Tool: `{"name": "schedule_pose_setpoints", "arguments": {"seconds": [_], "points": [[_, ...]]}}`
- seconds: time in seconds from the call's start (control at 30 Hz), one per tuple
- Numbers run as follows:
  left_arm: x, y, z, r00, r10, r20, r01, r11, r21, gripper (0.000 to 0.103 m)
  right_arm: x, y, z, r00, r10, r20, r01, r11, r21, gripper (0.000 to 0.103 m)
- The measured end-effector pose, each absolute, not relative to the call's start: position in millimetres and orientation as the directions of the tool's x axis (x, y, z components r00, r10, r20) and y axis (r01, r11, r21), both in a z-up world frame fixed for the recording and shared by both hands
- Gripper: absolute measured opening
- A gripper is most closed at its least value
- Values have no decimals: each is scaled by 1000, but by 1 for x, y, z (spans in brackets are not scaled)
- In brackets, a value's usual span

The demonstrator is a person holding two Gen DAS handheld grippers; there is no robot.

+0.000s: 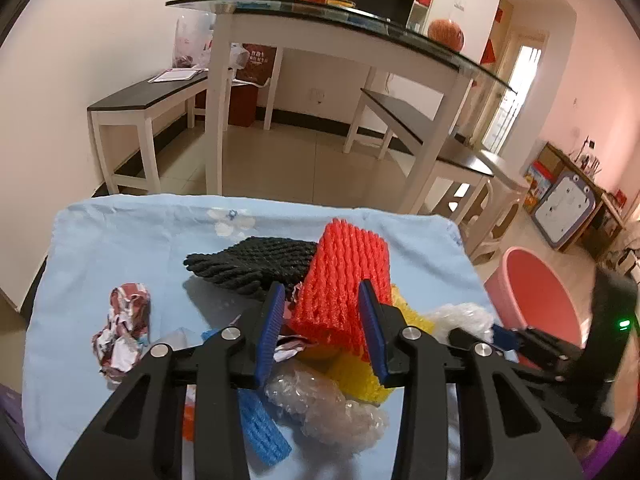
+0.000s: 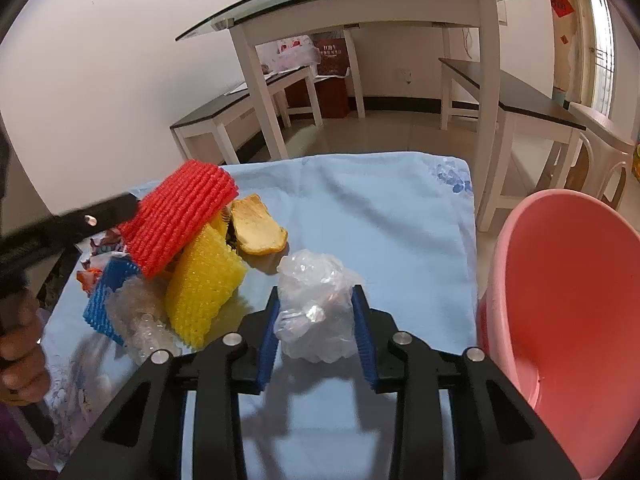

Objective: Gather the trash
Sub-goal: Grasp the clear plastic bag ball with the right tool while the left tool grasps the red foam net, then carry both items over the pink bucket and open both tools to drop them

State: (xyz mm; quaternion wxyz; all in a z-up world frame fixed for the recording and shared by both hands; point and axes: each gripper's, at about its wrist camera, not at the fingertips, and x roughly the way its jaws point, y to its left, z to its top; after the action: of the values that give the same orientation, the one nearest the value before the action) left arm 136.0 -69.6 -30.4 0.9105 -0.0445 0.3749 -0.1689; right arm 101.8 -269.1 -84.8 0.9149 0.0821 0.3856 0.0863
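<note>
a red foam net sleeve stands tilted above the pile, lifted off the light blue cloth. under it lies a yellow foam net, with a blue foam net and crinkled bubble wrap beside. a black foam net lies flat behind. a crumpled printed wrapper sits apart at the left. an orange peel lies curled, inner side up. a clear crumpled plastic wad rests on the cloth near the pink bin.
</note>
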Motion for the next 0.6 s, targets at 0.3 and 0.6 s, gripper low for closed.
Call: {"name": "schedule_pose_setpoints", "arguments": {"seconds": [0.3, 0.6], "points": [[120, -83, -29, 681, -354, -641, 324, 931, -170, 18, 79, -278, -61, 731, 255, -633, -105, 959, 264, 30], [91, -103, 0, 700, -409, -585, 378, 908, -182, 10, 42, -306, -27, 802, 217, -557, -64, 958, 281, 30]]}}
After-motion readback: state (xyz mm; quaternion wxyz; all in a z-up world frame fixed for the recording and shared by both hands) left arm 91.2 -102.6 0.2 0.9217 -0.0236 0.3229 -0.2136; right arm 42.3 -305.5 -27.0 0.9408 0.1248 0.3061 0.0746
